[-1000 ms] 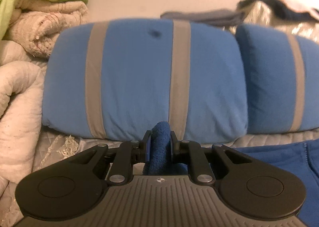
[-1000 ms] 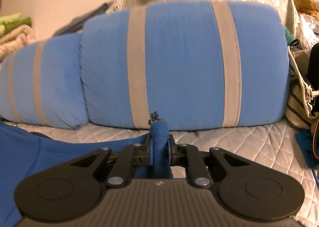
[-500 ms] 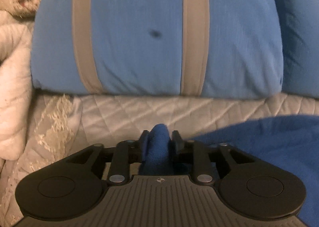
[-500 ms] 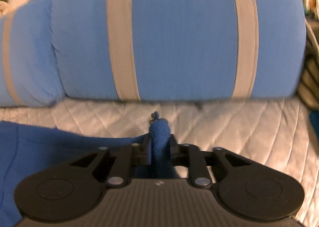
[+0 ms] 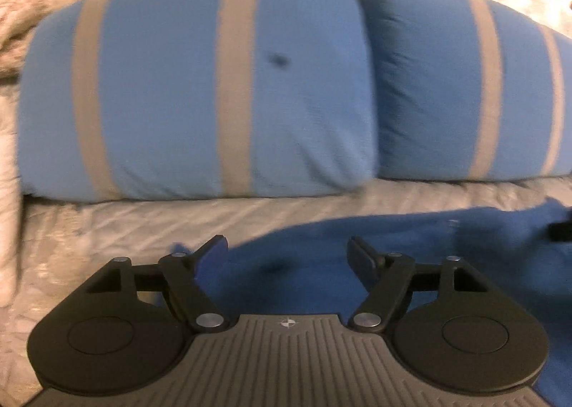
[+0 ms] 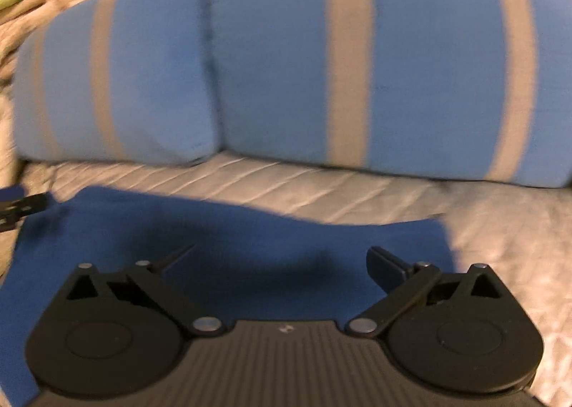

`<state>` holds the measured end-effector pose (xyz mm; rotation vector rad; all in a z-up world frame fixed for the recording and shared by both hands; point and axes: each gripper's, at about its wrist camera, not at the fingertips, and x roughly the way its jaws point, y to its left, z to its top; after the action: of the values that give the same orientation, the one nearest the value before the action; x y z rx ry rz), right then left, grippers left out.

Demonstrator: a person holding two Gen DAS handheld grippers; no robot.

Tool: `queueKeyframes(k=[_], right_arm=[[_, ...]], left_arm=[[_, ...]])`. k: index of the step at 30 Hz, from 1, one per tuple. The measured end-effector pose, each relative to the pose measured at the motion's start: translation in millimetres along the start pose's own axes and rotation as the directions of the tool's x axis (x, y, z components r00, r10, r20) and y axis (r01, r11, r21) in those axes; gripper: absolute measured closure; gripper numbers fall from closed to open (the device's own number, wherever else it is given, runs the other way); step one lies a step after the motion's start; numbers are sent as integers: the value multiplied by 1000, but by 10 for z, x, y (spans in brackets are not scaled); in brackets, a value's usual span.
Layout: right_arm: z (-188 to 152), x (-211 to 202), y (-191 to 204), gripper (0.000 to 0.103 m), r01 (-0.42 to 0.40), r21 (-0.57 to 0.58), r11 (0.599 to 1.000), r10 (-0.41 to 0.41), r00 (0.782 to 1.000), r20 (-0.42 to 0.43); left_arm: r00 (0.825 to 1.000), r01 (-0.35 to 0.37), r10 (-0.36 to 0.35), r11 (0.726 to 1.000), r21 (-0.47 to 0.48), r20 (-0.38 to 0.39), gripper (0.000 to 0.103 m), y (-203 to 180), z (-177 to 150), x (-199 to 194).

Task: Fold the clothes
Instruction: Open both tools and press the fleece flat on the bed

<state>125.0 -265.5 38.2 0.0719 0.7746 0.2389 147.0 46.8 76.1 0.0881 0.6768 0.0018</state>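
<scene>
My left hand-held gripper (image 5: 287, 253) has just been opening, nothing pinched, so the blue garment (image 5: 393, 249) lies flat on the bed (image 5: 107, 228) beneath it. My right hand-held gripper (image 6: 280, 258) likewise gapes, having let go. Blur hides the garment's type; pillows (image 6: 279, 60) lie beyond.

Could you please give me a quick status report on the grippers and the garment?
Left gripper and right gripper just opened, empty. Dark blue fleece garment released flat on quilted bedspread. Nothing in the way.
</scene>
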Motion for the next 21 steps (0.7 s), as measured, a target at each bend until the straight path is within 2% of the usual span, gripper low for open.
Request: queueKeyframes(k=[3,5,8,9,13,18,21], right_arm=[[-21,205,202,0,-22,-12,1000,22,1000,-17],[-26,417,292,0,-12,-8,1000,12,999,-40],[-34,697,361,0,43,11,999,-42,995,-85],[-38,777,368,0,63,15,998,-62,994,-94],[-47,1009,380,0,100,18,995,-97,989,-115],[-28,1046,368,0,103,2,995,-102,987,-121],[37,971,403,0,101,-29,994,-104,986,-132]], left_arm=[[998,40,-40,999,-6,-45,29,-178,22,182],[994,36,-38,999,-28,-99,29,-215,-15,436],[987,18,-28,997,-70,-158,29,-221,-65,763],[986,12,-26,996,-85,-167,25,-213,-77,837],[989,-10,-10,991,-133,-150,5,-155,-111,986],[990,18,-43,985,-174,-138,2,-49,-139,984],[990,5,-25,989,-146,-138,2,-34,-51,834]])
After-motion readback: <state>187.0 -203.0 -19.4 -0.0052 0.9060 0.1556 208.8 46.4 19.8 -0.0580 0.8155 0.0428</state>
